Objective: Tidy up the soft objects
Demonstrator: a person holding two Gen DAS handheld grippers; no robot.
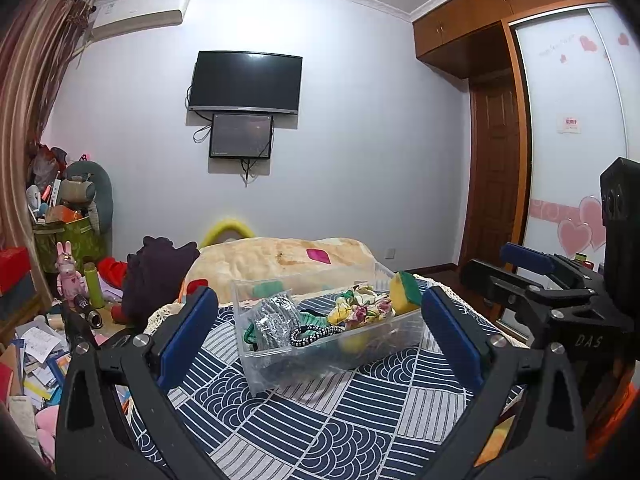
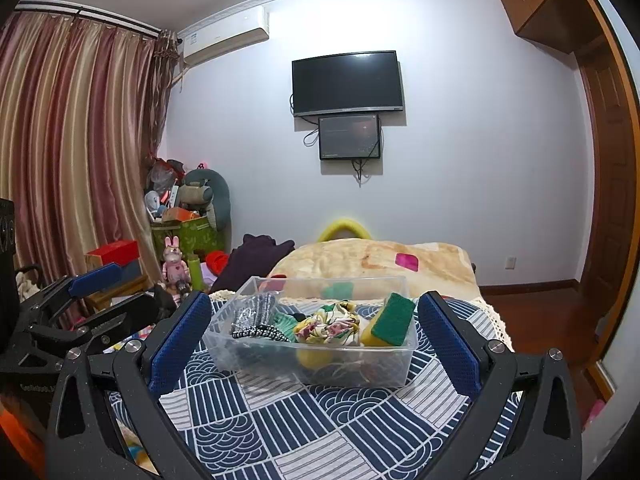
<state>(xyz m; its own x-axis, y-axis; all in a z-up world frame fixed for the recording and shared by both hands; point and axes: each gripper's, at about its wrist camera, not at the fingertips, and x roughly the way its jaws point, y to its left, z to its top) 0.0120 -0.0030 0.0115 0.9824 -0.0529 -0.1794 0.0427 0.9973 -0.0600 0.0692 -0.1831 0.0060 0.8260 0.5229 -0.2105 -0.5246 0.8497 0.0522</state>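
The right gripper [image 1: 532, 276] body reads "DAS".

One clear plastic bin [image 2: 320, 368] holds one yellow-and-green sponge [image 2: 394, 320], one floral scrunchie [image 2: 328, 326], one black-and-white braided band [image 2: 260, 333], one grey patterned cloth [image 2: 252, 314] and one yellow ball (low down, blurred through the wall) [image 2: 314, 357]. Two wall screens: television [image 2: 347, 82], smaller monitor [image 2: 349, 137].

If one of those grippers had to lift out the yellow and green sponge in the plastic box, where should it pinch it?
Probably the raised upper end of the sponge, pinched across its two narrow side edges, coming down from above. It leans tilted against the clear box's right end wall, so that end stands clear of the floral cloth beside it.
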